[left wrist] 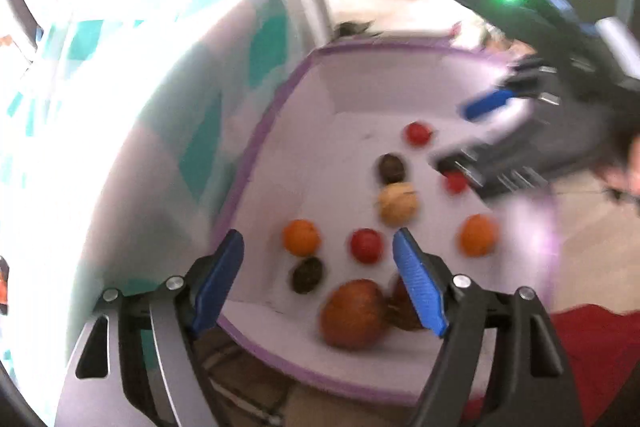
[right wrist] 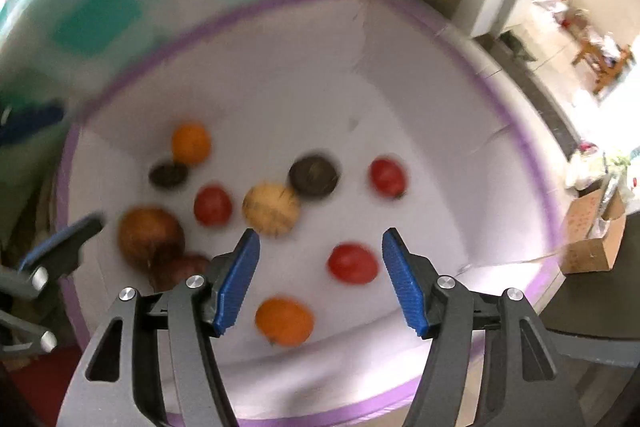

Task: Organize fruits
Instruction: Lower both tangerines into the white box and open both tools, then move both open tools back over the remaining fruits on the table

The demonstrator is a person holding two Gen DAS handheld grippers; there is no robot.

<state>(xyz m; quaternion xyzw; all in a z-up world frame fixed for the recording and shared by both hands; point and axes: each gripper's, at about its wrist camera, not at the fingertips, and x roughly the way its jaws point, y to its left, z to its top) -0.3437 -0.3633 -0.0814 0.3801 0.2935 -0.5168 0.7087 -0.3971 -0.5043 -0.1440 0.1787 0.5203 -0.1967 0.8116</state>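
1. Showing both claws above a white tray (right wrist: 400, 75) with a purple rim, both views are blurred, so fine detail is uncertain.
2. Left gripper (left wrist: 320, 283): its blue pads (left wrist: 224, 279) stand apart with nothing clamped; the fruit seen between them lies below on the tray floor, not in the grip.
3. Right gripper (right wrist: 320, 283): jaws likewise apart and empty, angled steeply down, probably to come at a fruit from above.
4. Fruit lies loose and unsorted on the tray floor: three red fruits, one of them (right wrist: 353, 263) just below the right claw; two oranges, one (right wrist: 285, 321) nearest the right camera, the other (right wrist: 191, 143) farther off; a pale yellow fruit (right wrist: 271, 209) touching a dark round one (right wrist: 314, 175); a second dark fruit (right wrist: 169, 174) beside the far orange.
5. A large brown-orange fruit (left wrist: 354, 313) sits at the tray's near-left corner against a darker piece that cannot be identified.
6. Judged stage: both claws are free, so a next pick seems due; like kinds are not yet grouped.
7. Risk: round fruit may roll when nudged, and the two claws work close together over one tray.
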